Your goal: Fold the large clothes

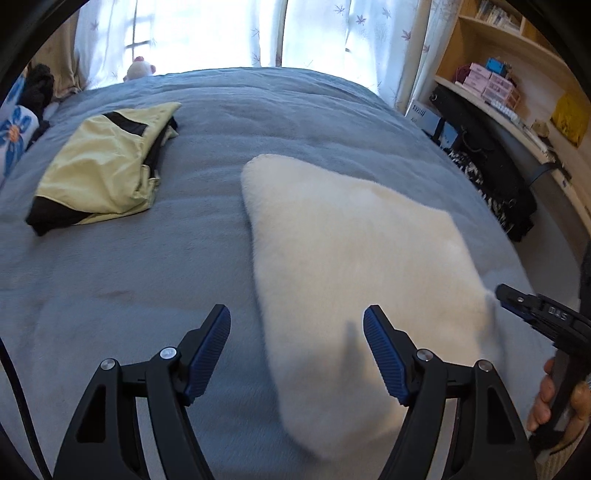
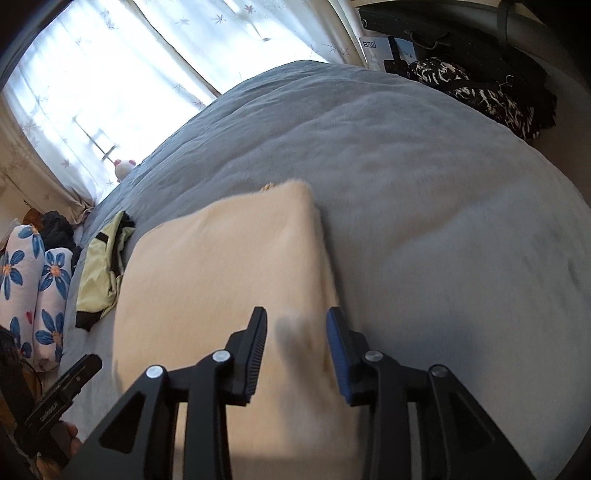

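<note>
Fluffy cream fleece garment (image 1: pixel 354 258); matt, plush grey blanket (image 1: pixel 147 277); ribbed tool pads (image 1: pixel 384 354).

The left wrist view looks down and forward along its own fingers (image 1: pixel 384 354) over the bed (image 1: pixel 110 277) toward the curtained window (image 1: pixel 221 33), close above the folded cream garment (image 1: pixel 351 258), with shelves (image 1: pixel 517 74) at its right edge. The right wrist view faces the same way but is rolled, so the window (image 2: pixel 110 74) sits upper left. Both share the bed (image 2: pixel 443 184), the cream garment (image 2: pixel 221 277), the yellow-green garment (image 1: pixel 99 162) (image 2: pixel 99 273) and the window.
</note>
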Tool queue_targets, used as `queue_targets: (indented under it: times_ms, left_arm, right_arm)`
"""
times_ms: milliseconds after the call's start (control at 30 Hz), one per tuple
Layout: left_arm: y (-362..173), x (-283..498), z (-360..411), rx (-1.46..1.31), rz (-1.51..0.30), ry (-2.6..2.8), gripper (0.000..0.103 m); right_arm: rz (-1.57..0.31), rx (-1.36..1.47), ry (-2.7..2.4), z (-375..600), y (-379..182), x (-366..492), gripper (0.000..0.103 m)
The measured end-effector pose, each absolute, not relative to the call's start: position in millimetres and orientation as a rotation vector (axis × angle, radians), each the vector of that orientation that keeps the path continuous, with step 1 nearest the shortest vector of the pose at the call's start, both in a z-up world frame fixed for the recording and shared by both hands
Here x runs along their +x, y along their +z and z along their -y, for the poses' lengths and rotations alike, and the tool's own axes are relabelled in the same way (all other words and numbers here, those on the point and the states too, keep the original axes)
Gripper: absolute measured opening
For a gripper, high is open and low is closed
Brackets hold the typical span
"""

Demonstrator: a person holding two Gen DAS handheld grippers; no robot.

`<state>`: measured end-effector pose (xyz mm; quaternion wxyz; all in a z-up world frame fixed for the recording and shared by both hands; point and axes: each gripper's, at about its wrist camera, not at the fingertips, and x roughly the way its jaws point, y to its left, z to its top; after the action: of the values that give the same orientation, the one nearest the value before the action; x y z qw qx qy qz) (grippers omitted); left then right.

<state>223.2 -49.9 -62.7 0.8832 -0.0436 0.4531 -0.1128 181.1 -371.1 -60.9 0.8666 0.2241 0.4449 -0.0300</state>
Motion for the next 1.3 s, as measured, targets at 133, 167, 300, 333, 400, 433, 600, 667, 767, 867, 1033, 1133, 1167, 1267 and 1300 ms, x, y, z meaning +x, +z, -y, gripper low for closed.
queue_targets:
  times_ms: [133, 167, 300, 333, 400, 433, 600, 667, 767, 867, 1033, 1133, 1167, 1267, 1300]
  left_arm:
    - [-56.0, 192.2, 50.2, -0.011, -0.961, -0.18, 0.073]
    - [-54.7, 187.0, 50.0, -0.001, -0.961, -0.178, 0.073]
    - [-47.4, 159.3, 45.6, 0.02, -0.953, -0.169, 0.073]
    - [-45.7, 153.4, 44.0, 0.016, -0.953, -0.172, 0.073]
    - [-42.8, 144.7, 40.8, 0.008, -0.953, -0.171, 0.073]
    - [-41.1, 140.5, 40.3, 0.009, -0.95, -0.17, 0.073]
    - [-36.5, 126.0, 38.6, 0.028, -0.948, -0.148, 0.073]
    - [-34.8, 120.2, 36.8, 0.026, -0.945, -0.134, 0.073]
    - [-32.8, 114.2, 33.5, 0.017, -0.938, -0.129, 0.073]
    - [-30.7, 111.0, 30.0, 0.003, -0.94, -0.139, 0.073]
    - [-23.3, 107.5, 23.0, -0.027, -0.921, -0.15, 0.073]
    - [-18.5, 108.4, 19.2, -0.041, -0.908, -0.156, 0.073]
    - [-17.1, 109.4, 18.0, -0.047, -0.906, -0.163, 0.073]
    - [-13.3, 115.1, 15.5, -0.066, -0.903, -0.175, 0.074]
    - [-12.5, 118.9, 14.4, -0.077, -0.907, -0.185, 0.074]
  right_arm:
    - [-0.93, 0.46, -0.033, 354.0, -58.4, 145.2, 0.035]
    - [-0.931, 0.46, -0.021, 349.2, -58.1, 136.4, 0.035]
    - [-0.933, 0.44, 0.003, 332.4, -58.7, 108.3, 0.036]
    - [-0.936, 0.431, 0.008, 328.4, -58.9, 103.3, 0.036]
    - [-0.946, 0.413, 0.021, 319.8, -59.3, 93.9, 0.036]
    - [-0.948, 0.406, 0.028, 316.8, -59.6, 89.6, 0.036]
    - [-0.98, 0.311, 0.046, 298.7, -56.5, 77.9, 0.037]
    - [-0.977, 0.289, 0.045, 294.5, -54.0, 74.4, 0.037]
    - [-0.975, 0.275, 0.047, 291.9, -51.1, 70.5, 0.043]
    - [-0.976, 0.273, 0.043, 290.3, -49.1, 67.1, 0.055]
    - [-0.978, 0.283, 0.049, 291.3, -47.5, 65.4, 0.061]
    - [-0.993, 0.295, 0.06, 293.8, -41.9, 68.3, 0.062]
    - [-0.988, 0.293, 0.059, 296.2, -37.8, 69.8, 0.062]
    - [-0.972, 0.296, 0.057, 304.6, -24.1, 76.8, 0.067]
    - [-0.97, 0.306, 0.059, 309.4, -18.9, 81.5, 0.072]
